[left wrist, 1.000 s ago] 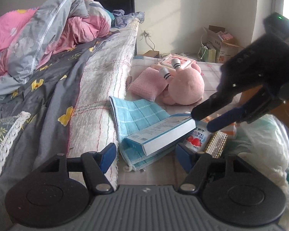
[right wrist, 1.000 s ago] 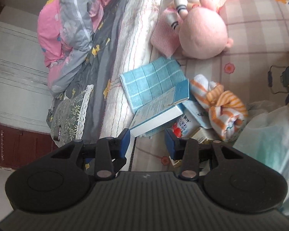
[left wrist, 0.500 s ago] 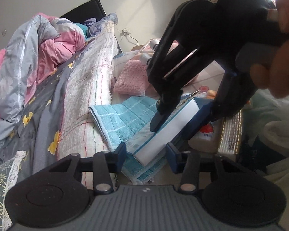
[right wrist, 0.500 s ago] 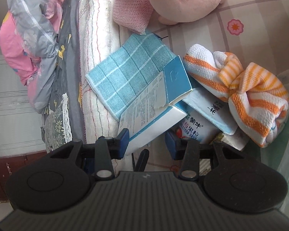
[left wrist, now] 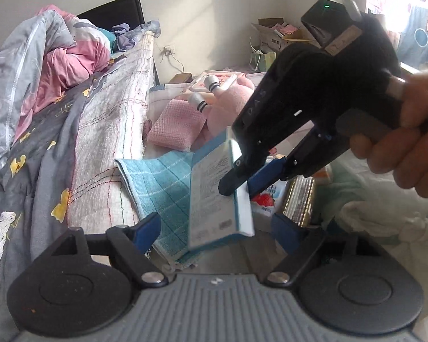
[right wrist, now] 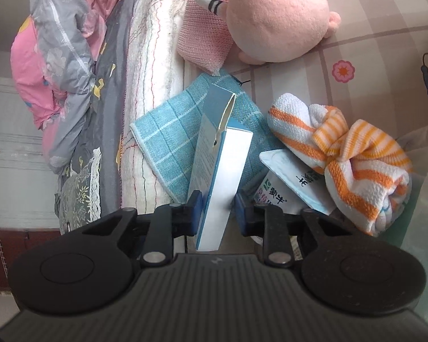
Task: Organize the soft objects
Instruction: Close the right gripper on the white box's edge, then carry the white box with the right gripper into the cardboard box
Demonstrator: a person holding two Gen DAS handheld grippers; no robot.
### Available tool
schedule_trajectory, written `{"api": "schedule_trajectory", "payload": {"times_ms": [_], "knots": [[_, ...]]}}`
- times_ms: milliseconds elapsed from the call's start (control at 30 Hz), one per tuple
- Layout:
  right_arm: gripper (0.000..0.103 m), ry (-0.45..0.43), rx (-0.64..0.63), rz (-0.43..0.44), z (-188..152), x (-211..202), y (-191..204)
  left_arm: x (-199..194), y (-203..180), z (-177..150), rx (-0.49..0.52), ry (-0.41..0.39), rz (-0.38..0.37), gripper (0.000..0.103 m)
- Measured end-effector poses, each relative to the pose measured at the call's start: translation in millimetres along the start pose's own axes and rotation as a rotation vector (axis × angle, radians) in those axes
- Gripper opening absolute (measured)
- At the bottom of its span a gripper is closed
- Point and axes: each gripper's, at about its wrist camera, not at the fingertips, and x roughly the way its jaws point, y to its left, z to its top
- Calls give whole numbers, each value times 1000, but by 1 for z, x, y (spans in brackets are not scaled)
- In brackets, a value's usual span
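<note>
- Closing on a blue-and-white carton (right wrist: 217, 176), the right gripper (right wrist: 215, 209) has the box between its blue pads (right wrist: 195, 213) at the lower centre of the right wrist view, the left pad against its printed face; the carton stands tilted on edge, its flap end up.
- In the left wrist view the same gripper (left wrist: 242, 183) reaches in from the upper right, held by a hand (left wrist: 408, 131), with its tips on either side of the carton's (left wrist: 216, 199) long edge.
- The left gripper (left wrist: 216, 229) sits at the bottom of its own view, its jaws opening wide; the carton's lower end hangs between them, touching neither pad.
- A blue checked cloth (right wrist: 168, 134) lies flat under the carton, beside the edge of a pale woven blanket (left wrist: 111, 131).
- A folded pink cloth (right wrist: 202, 42) rests above it, against a pink plush toy (right wrist: 274, 14).
- An orange-and-white striped towel (right wrist: 353, 156), knotted, lies at right, over a milk carton (right wrist: 285, 185).
- Rumpled pink and grey bedding (left wrist: 42, 79) fills the upper left.
</note>
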Motion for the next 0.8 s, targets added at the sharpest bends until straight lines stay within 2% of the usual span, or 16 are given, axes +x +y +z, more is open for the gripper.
{"api": "schedule_trajectory", "payload": {"times_ms": [67,233,300,433,533,800], "knots": [[19,9,-45,11,-3,-8,1,5,4,3,-31,19,-39,93],[18,2,-136,11,-15,-30,1,36,16,-1,-211,162,-253,95],[18,1,-152,7,-18,-37,-2,45,19,-5,-288,211,-307,93],[18,5,-164,25,-24,-46,-11,49,18,-9,-373,233,-382,91],[18,6,-169,37,-28,-49,-15,47,11,-6,-369,236,-374,86],[18,-15,-158,136,-37,-73,-17,2,-13,11,-278,178,-238,82]]}}
